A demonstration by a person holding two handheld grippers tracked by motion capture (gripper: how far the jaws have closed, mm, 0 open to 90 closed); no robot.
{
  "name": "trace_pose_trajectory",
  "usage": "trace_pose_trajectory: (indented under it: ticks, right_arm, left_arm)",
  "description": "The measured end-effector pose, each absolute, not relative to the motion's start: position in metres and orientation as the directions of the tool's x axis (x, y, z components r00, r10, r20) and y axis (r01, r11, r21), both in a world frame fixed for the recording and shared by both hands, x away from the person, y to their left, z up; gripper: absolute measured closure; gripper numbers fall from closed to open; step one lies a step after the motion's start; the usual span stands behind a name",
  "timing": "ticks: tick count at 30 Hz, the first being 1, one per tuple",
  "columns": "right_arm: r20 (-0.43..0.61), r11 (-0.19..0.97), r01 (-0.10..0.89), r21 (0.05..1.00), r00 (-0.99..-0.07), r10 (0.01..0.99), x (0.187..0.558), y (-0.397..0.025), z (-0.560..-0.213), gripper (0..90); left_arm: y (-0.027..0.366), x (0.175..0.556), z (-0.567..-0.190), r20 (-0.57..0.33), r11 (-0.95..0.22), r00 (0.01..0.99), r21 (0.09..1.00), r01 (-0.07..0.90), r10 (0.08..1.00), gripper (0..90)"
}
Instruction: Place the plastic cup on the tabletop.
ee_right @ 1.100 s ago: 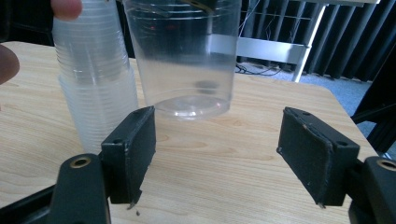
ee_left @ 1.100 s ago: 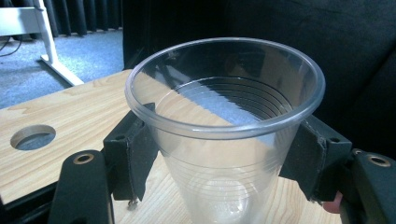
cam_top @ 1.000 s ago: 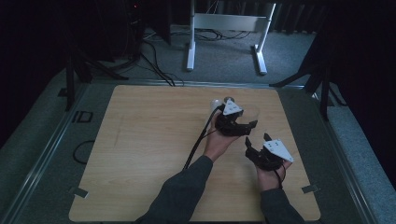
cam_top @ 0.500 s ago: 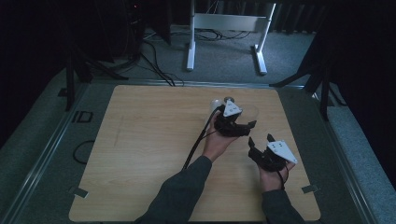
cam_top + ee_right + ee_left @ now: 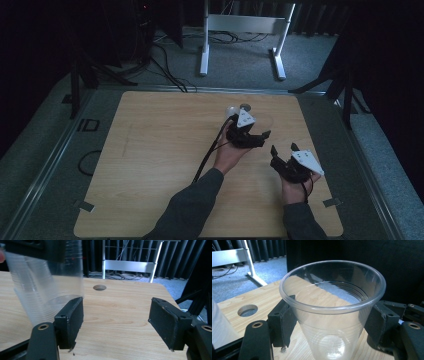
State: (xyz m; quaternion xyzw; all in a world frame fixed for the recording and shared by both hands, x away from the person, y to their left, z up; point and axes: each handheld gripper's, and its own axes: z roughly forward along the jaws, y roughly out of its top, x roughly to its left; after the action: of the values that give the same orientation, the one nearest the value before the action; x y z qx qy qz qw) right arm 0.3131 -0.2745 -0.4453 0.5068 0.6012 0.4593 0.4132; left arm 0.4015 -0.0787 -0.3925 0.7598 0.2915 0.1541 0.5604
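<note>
Gripping a clear plastic cup point(image 5: 332, 312) upright in the left gripper point(image 5: 248, 138), jaws pressing on both sides of the cup just below its rim, over the right half of the wooden table point(image 5: 150, 150); holding the right gripper point(image 5: 283, 157) just to the near right of it, jaws standing wide apart with nothing between them; showing at the upper left of the right gripper view the ribbed cup wall point(image 5: 45, 287), blurred; lying beyond, near the far edge of the table, a round hole point(image 5: 99, 287); standing farther off on the floor, a white metal frame point(image 5: 245, 30).
</note>
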Motion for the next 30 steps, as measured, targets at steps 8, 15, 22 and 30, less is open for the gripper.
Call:
trace_pose_trajectory:
  ticks: [8, 15, 22, 30]
  right_arm:
    - [-0.020, 0.050, 0.239, 0.970, -0.128, 0.992, 0.315, -0.278, -0.446, 27.8]
    - [-0.017, 0.047, 0.242, 0.969, -0.126, 0.992, 0.315, -0.277, -0.447, 27.8]
    - [-0.015, 0.045, 0.245, 0.968, -0.121, 0.993, 0.315, -0.278, -0.447, 27.8]
    - [-0.010, 0.040, 0.249, 0.968, -0.123, 0.992, 0.316, -0.278, -0.448, 27.8]
  left_arm:
    - [-0.076, 0.398, -0.392, -0.081, -0.210, 0.788, 0.943, 0.259, 0.610, 31.2]
    - [-0.073, 0.390, -0.391, -0.071, -0.211, 0.796, 0.947, 0.243, 0.601, 31.3]
    - [-0.064, 0.392, -0.395, -0.079, -0.201, 0.786, 0.947, 0.252, 0.613, 31.4]
    - [-0.061, 0.390, -0.403, -0.072, -0.212, 0.782, 0.943, 0.256, 0.619, 31.4]
